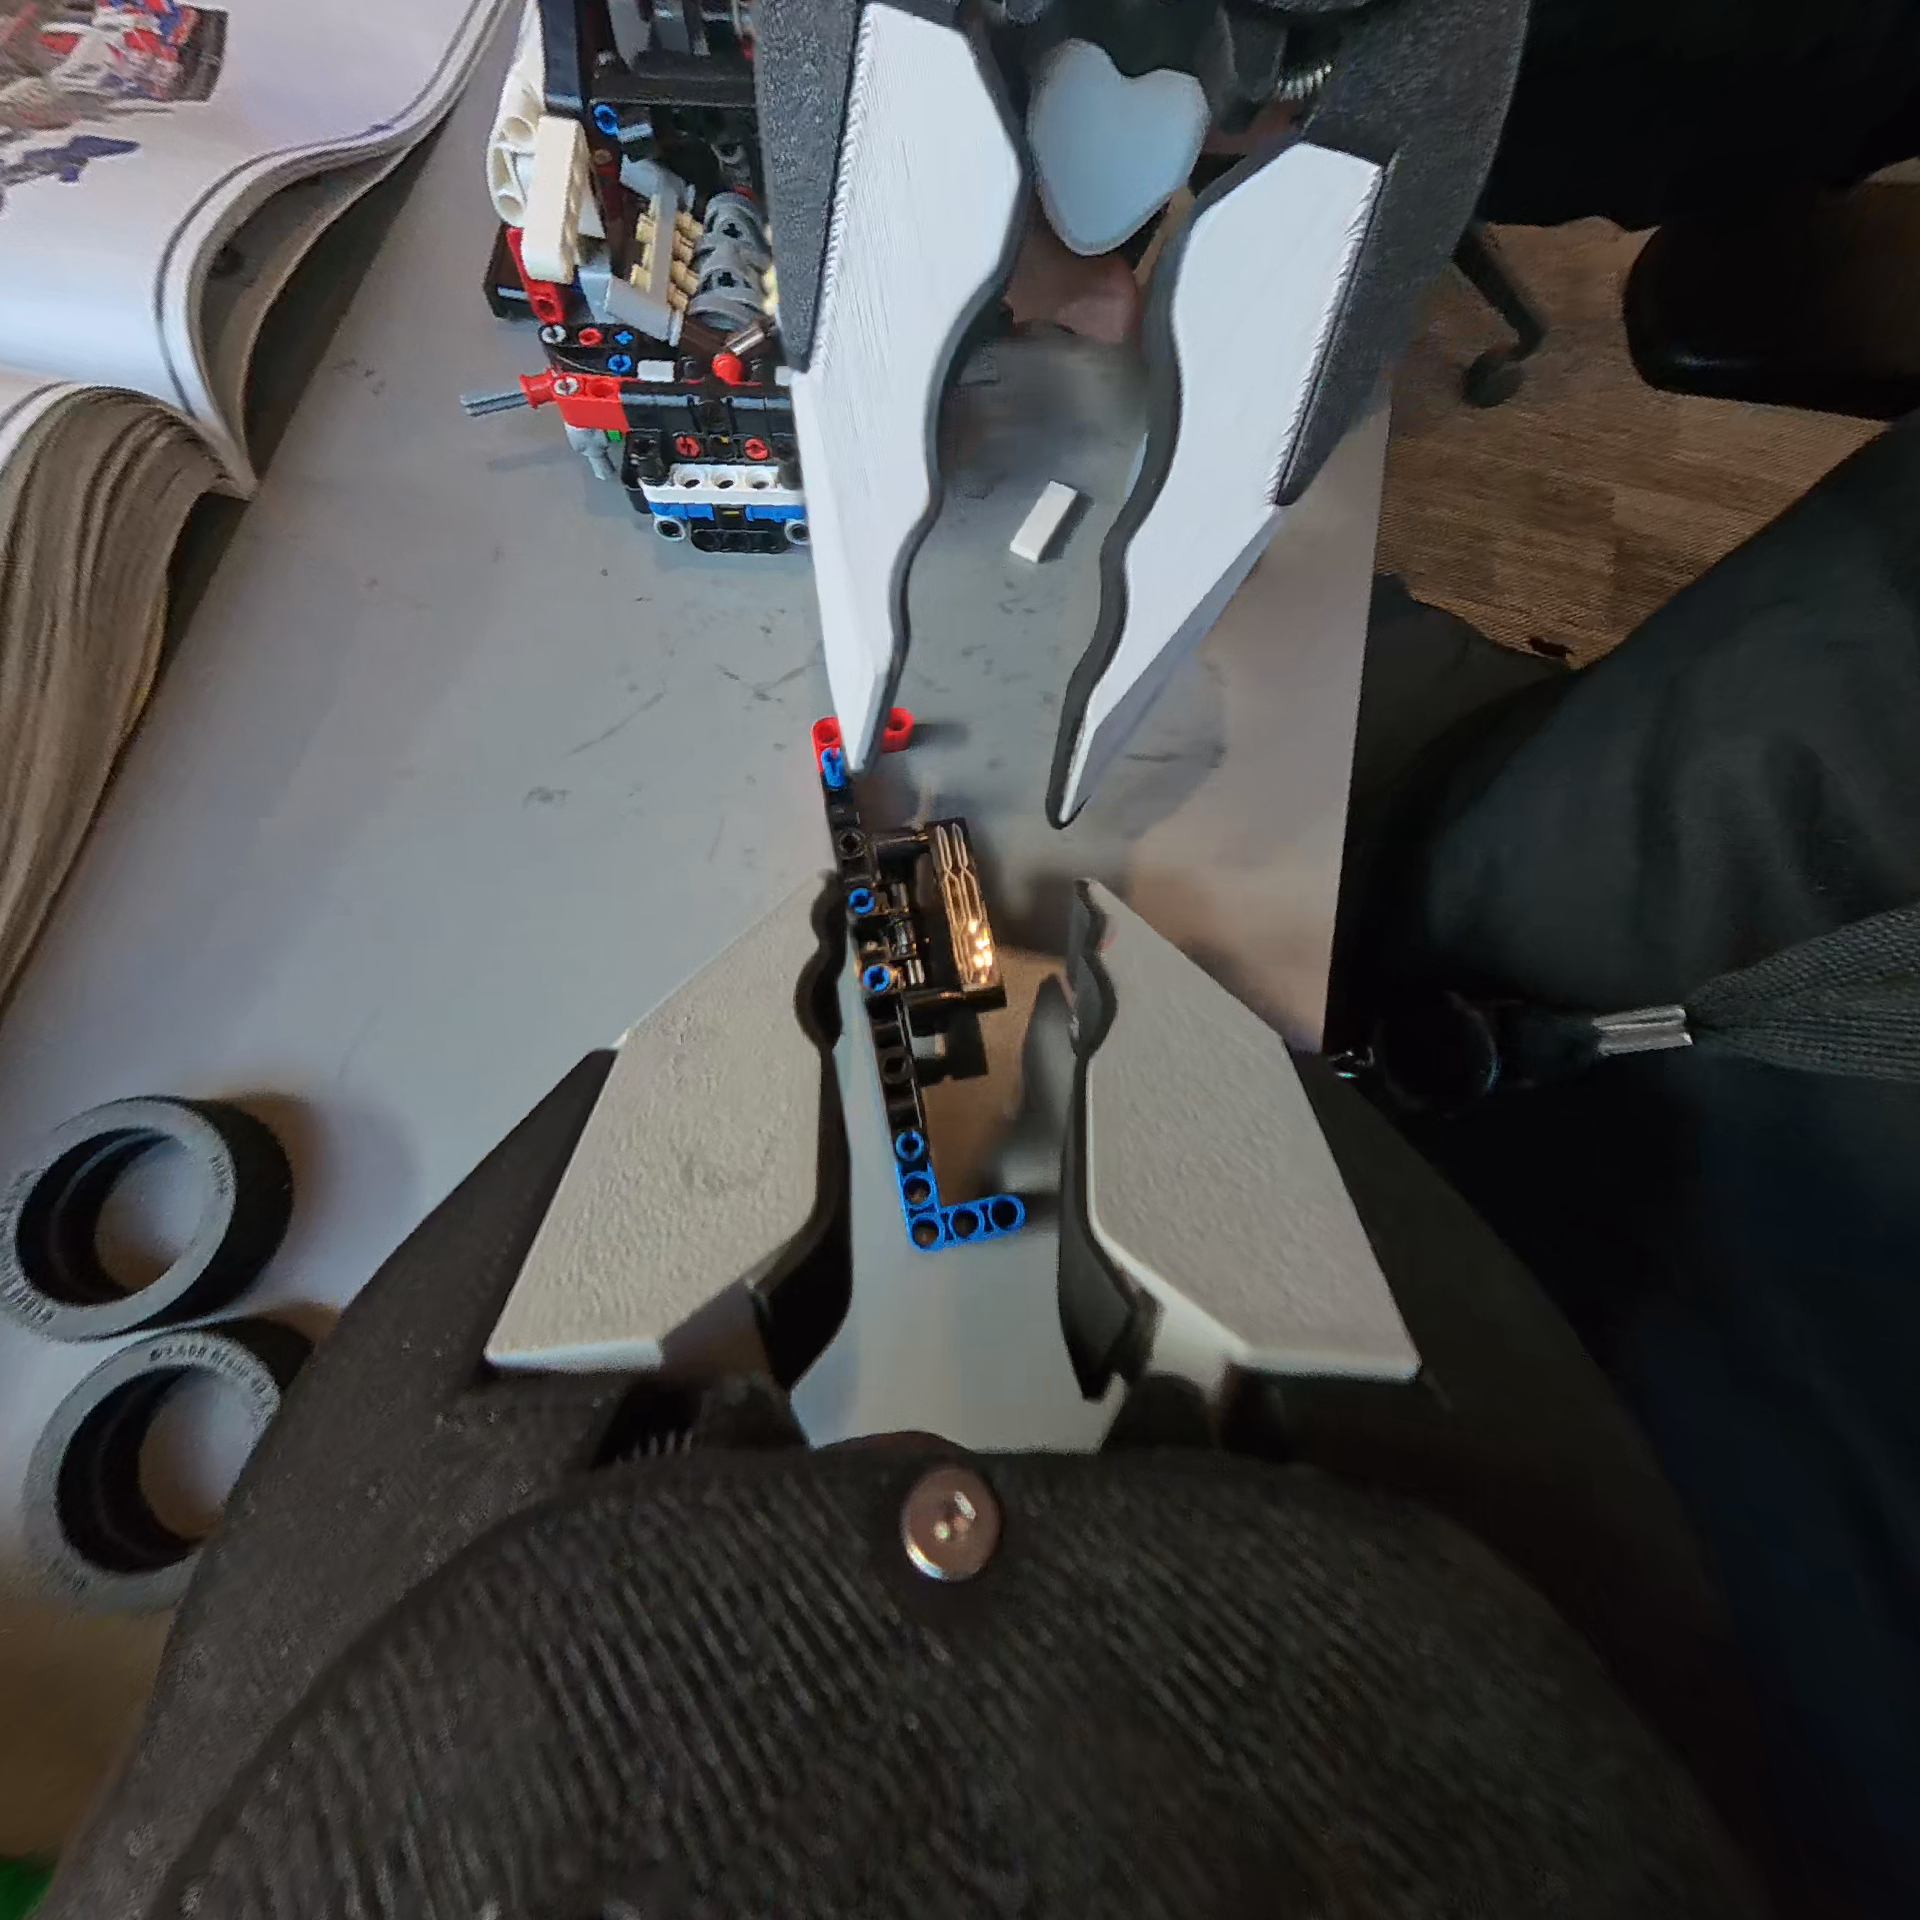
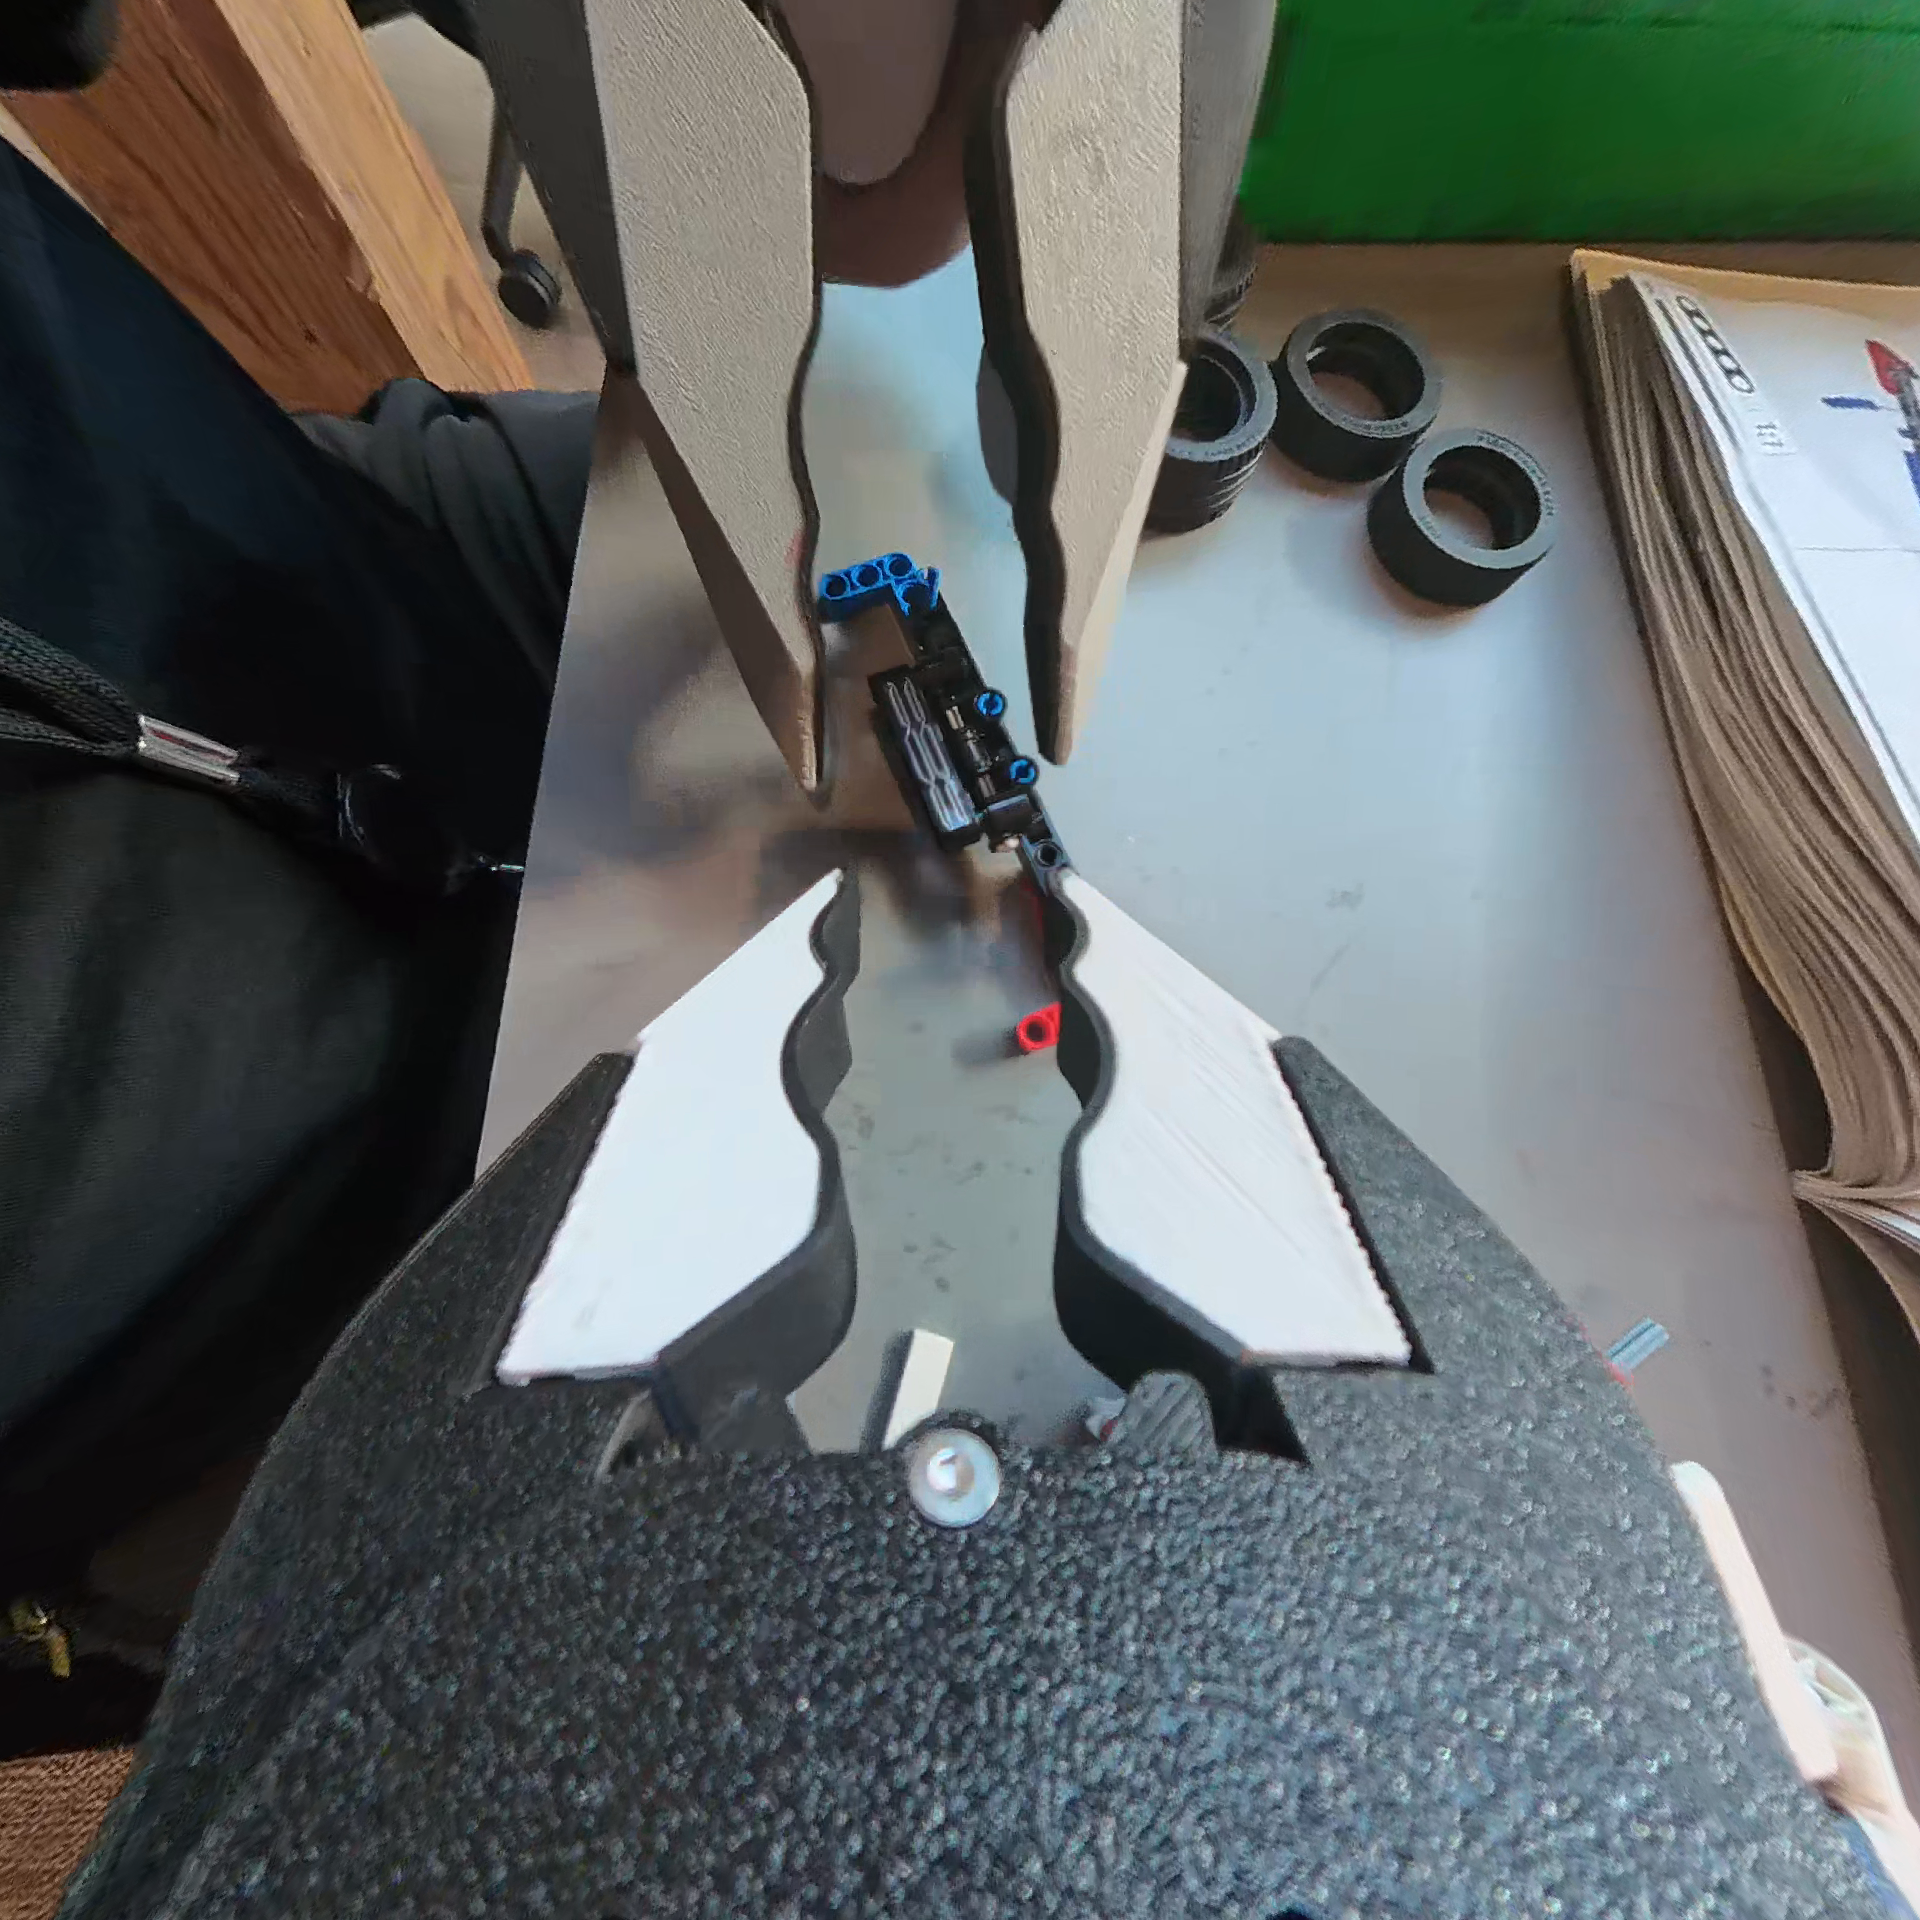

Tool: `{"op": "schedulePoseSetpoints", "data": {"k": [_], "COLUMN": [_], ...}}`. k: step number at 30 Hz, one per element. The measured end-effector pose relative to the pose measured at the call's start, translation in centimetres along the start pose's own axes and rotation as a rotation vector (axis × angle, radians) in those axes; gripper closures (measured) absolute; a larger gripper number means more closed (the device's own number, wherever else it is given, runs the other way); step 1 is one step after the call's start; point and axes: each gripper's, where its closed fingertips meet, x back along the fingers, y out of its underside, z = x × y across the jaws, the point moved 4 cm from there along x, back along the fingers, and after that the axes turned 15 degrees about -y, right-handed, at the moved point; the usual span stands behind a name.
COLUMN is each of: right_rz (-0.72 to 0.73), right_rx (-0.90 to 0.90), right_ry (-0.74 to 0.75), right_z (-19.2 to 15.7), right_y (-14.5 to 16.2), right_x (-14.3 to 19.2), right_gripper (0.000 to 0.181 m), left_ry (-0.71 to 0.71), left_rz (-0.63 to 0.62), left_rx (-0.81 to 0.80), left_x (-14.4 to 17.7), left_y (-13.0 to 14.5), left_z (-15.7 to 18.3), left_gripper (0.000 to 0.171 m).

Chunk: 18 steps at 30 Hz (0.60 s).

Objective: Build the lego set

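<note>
A small sub-assembly point(image 1: 909, 987) lies on the grey table: a long black beam with blue pins, a blue L-piece point(image 1: 961, 1221) at one end, a red pin at the other and a black patterned tile on its side. My left gripper point(image 1: 956, 894) is open and straddles it, the beam close along one finger. My right gripper point(image 1: 961, 790) comes in from the opposite side, open, one fingertip at the beam's red end. The right wrist view shows the sub-assembly point(image 2: 956, 748) between the left gripper's point(image 2: 932, 764) fingers, just beyond my right gripper point(image 2: 954, 881). A loose red pin point(image 2: 1037, 1029) lies between the right fingers.
The large part-built model point(image 1: 665, 312) stands further back. A small white piece point(image 1: 1049, 520) lies on the table. Black tyres point(image 2: 1351, 395) sit to one side beside the open instruction book point(image 2: 1766, 623). The table edge point(image 1: 1351, 727) and a person's dark clothing are close by. The tips of both grippers are at nearly the same place. From the right gripper's tips to the small white piece point(image 1: 1049, 520) is close to 9 cm.
</note>
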Motion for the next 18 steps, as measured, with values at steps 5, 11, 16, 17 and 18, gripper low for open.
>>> {"op": "schedulePoseSetpoints", "data": {"k": [5,11,16,17,18], "right_rz": [-0.025,-0.123,-0.157,-0.161,-0.162], "right_rx": [0.051,0.131,0.164,0.18,0.178], "right_ry": [-0.032,-0.072,-0.05,-0.036,-0.021], "right_z": [1.0,0.7,0.6,0.6,0.7], "right_y": [-0.7,-1.0,-1.1,-1.1,-1.2], "right_x": [-0.5,-1.7,-1.9,-2.0,-2.0], "right_gripper": [0.138,0.154,0.162,0.162,0.163], "left_ry": [-0.035,-0.062,-0.062,-0.063,-0.069], "left_rz": [-0.029,-0.063,-0.048,-0.046,-0.042], "left_rx": [0.058,0.044,-0.003,-0.011,-0.026], "left_x": [0.4,0.3,0.6,0.6,0.6], "left_y": [0.9,2.1,2.3,2.3,2.4], "left_z": [-0.5,-0.1,0.0,0.0,-0.2], "left_gripper": [0.13,0.145,0.146,0.147,0.148]}}
